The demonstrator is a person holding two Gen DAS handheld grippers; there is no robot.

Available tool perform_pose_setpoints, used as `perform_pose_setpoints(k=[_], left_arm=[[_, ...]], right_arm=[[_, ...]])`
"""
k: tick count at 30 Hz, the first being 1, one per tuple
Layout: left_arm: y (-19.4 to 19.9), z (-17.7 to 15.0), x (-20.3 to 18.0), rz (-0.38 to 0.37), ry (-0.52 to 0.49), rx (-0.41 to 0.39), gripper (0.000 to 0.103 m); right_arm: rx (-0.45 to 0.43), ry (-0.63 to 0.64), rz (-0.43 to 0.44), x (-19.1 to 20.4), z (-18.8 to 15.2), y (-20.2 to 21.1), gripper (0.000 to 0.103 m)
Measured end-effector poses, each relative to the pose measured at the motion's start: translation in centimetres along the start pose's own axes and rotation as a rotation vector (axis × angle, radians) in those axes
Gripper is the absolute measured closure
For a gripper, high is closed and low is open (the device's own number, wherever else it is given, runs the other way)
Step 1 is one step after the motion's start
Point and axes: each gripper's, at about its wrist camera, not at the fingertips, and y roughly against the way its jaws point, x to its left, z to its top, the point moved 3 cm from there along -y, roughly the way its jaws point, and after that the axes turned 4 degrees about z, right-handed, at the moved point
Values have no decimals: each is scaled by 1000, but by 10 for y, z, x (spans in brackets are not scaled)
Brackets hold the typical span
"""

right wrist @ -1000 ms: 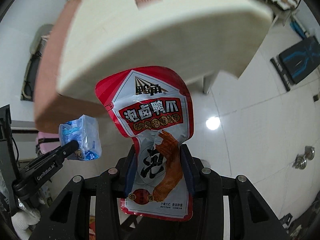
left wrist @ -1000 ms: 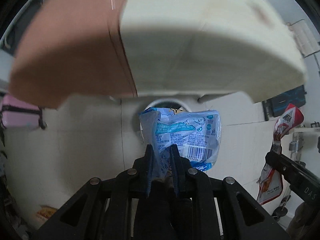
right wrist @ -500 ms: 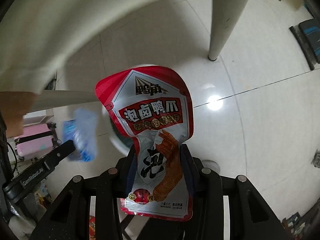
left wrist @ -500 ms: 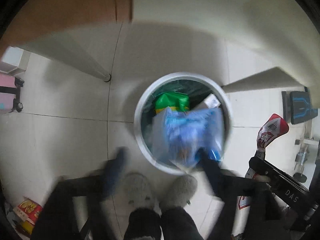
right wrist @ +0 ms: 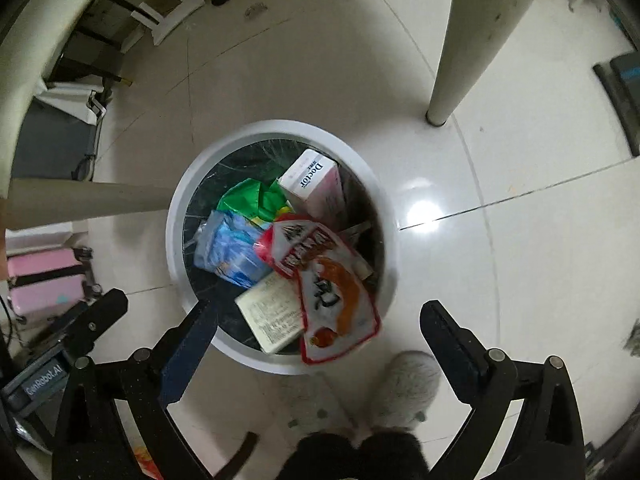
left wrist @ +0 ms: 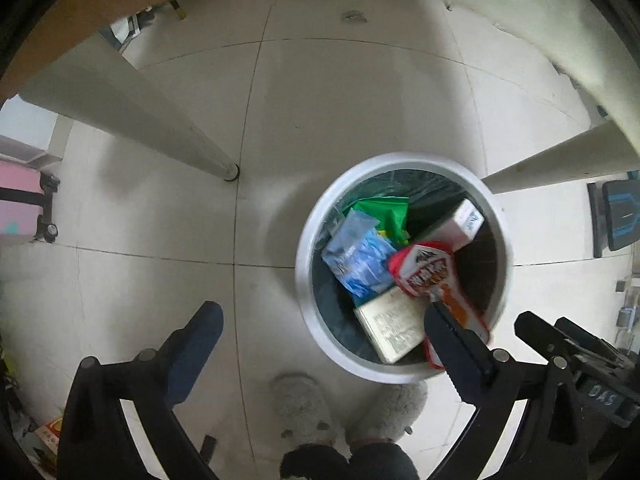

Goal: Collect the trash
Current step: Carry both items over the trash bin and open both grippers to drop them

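A round white trash bin [left wrist: 308, 240] [right wrist: 176, 216] stands on the floor below both grippers. In it lie a blue plastic packet [left wrist: 358, 258] [right wrist: 232, 250], a red snack bag [left wrist: 430, 270] [right wrist: 324, 280] that hangs over the near rim, a green wrapper [left wrist: 384, 210] [right wrist: 248, 200], a pink and white box [left wrist: 460, 224] [right wrist: 316, 188] and a flat beige box [left wrist: 392, 328] [right wrist: 272, 316]. My left gripper [left wrist: 324, 332] is open and empty above the bin's left side. My right gripper [right wrist: 320, 326] is open and empty above the bin's near edge.
Cream table legs [left wrist: 160, 128] [right wrist: 460, 40] stand on either side of the bin. A pink suitcase [left wrist: 20, 204] [right wrist: 44, 280] sits at the left. The person's fuzzy slippers [left wrist: 304, 408] [right wrist: 404, 384] are just in front of the bin. Tiled floor surrounds it.
Both grippers swung down from the table to over the bin and opened. The blue packet and the red snack bag dropped out of them into the bin.
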Motion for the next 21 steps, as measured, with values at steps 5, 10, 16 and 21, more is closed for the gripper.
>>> perform_pose_setpoints(k=[5,10,16,21], left_arm=[[22,-8,-1,26,0,8,0],[56,-22,-3,47,-1,22,0],[121,-43,-1,32,14,57,0],[203,-59,-3,15,-10,37,0]], right_arm=[[-15,52,-106,0,-12,30,1],[-13,57,-153,0,-25,70,1],[-35,65,-163,10,-43,146,1],[-52,76,-142,29,-62,236,1]])
